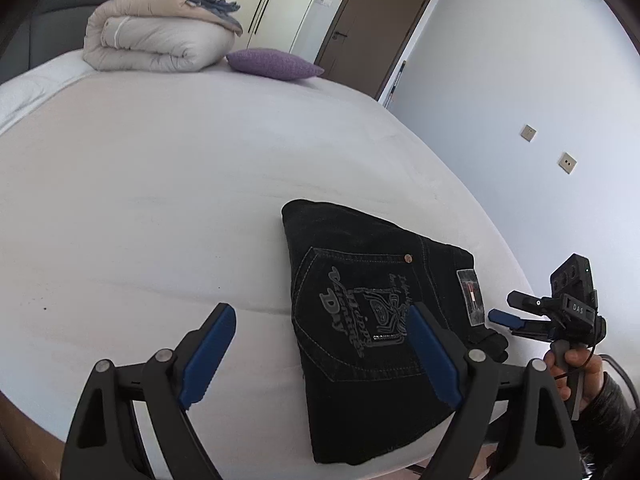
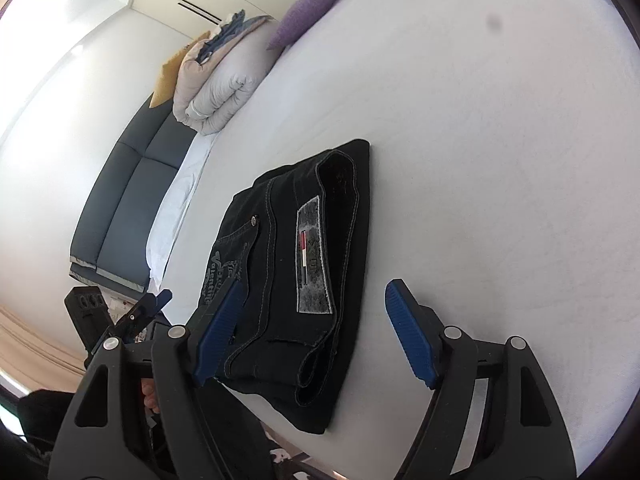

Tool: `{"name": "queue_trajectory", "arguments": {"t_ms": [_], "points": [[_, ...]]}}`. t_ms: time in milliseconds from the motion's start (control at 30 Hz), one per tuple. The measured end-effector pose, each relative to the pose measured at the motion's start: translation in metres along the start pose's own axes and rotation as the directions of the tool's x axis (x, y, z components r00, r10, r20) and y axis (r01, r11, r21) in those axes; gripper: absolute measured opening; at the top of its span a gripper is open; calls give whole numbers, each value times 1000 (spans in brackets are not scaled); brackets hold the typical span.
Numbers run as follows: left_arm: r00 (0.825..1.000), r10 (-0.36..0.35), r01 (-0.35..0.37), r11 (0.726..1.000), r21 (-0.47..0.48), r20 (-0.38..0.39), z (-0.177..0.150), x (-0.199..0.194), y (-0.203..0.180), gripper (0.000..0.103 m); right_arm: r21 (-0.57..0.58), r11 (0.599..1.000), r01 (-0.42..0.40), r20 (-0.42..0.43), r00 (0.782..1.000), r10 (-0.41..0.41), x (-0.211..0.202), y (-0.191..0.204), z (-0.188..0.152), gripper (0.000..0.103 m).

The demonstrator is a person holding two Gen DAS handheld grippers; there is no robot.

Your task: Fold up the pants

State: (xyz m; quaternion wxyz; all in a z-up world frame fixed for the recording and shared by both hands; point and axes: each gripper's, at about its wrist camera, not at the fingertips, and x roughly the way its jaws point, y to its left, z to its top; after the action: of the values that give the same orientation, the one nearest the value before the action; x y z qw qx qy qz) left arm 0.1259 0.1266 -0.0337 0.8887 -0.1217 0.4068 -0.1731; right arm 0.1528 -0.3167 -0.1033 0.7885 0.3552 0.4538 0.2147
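The pants (image 1: pixel 372 328) are shown folded into a compact dark block near the front edge of the bed (image 1: pixel 160 200), back pocket and waistband label uppermost. No loose leg is seen trailing from the block, so the folding is judged to be finished or nearly so.

The left gripper (image 1: pixel 320 356) is held above the near end of the block with its blue pads spread wide; nothing is clasped, one pad lying in front of the pocket and the other over bare sheet. The right gripper (image 2: pixel 316 332) is likewise spread open and empty, the waistband end of the pants being seen between and beyond its pads, untouched. Both claws are probably held clear so that the block is left undisturbed.

In the left wrist view the pocket with its printed lettering is shown, together with the right gripper (image 1: pixel 508 318) at the waistband side, held by a hand (image 1: pixel 576 368) at the bed's edge. The stacked layers at the waistband are revealed only in the right wrist view, where the open end of the fold is seen, along with the left gripper (image 2: pixel 160 298) at the far left.

A rolled duvet (image 1: pixel 156 36) and a purple cushion (image 1: pixel 276 65) lie at the far end of the bed, well apart from the pants.
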Motion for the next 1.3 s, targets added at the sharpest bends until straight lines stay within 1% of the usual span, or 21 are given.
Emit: {"name": "queue_trajectory", "arguments": {"t_ms": [67,100,133,200,233,300,400,433,467,500,533,567,633,700,767,833,967,1067,1167,1233,1300], "points": [[998,-2,1,1000,-19,-67,5,21,7,85,51,998,-41,-33,999,43,9,-3,2,72],[994,-14,11,1000,-27,-105,6,32,10,85,62,997,-45,-50,998,48,14,-3,5,72],[989,-24,19,999,-40,-143,6,43,13,85,69,997,-43,-65,997,47,19,-3,7,72],[975,-34,20,998,-67,-219,3,64,17,79,87,996,-30,-105,994,40,30,-4,10,71],[969,-44,26,997,-78,-244,1,72,18,77,93,995,-19,-118,993,30,34,-4,12,70],[965,-57,36,996,-85,-257,0,79,17,77,114,993,-20,-133,990,35,43,-5,18,70],[958,-60,41,997,-72,-281,4,86,10,75,107,994,-1,-159,987,18,57,0,24,64],[954,-65,48,997,-65,-291,5,89,7,69,103,995,6,-166,986,11,63,2,25,58],[949,-76,60,996,-61,-304,6,92,4,59,101,995,17,-169,986,0,67,2,27,52],[944,-89,74,996,-59,-317,7,96,2,56,103,994,28,-171,985,-10,71,1,28,37],[942,-83,70,996,-51,-324,8,98,-1,54,108,993,44,-173,985,-25,75,-1,28,29],[941,-80,70,997,-44,-328,9,99,-3,50,119,992,41,-169,985,-20,78,-3,27,27],[941,-76,68,997,-36,-330,9,100,-6,47,101,994,42,-156,987,-26,79,-1,24,24],[944,-80,72,997,-35,-321,8,98,-9,40,58,997,56,-142,989,-47,78,6,22,21],[947,-88,79,996,-42,-308,9,93,-13,28,5,997,73,-125,990,-72,77,18,24,19],[953,-98,88,995,-46,-285,14,85,-20,22,-54,995,87,-104,990,-92,72,32,26,17],[967,-108,111,994,1,-230,36,68,-47,20,-136,988,74,-59,995,-82,53,57,38,17],[974,-106,119,991,54,-199,60,70,-67,20,-158,985,69,-19,997,-73,34,62,64,17],[976,-112,129,988,81,-188,82,90,-82,20,-150,987,64,8,998,-64,20,55,100,17],[976,-112,131,987,90,-189,93,110,-92,20,-160,984,78,19,997,-76,16,49,121,17],[974,-114,134,986,97,-195,100,132,-98,20,-135,987,87,18,996,-85,17,33,142,17]]}}
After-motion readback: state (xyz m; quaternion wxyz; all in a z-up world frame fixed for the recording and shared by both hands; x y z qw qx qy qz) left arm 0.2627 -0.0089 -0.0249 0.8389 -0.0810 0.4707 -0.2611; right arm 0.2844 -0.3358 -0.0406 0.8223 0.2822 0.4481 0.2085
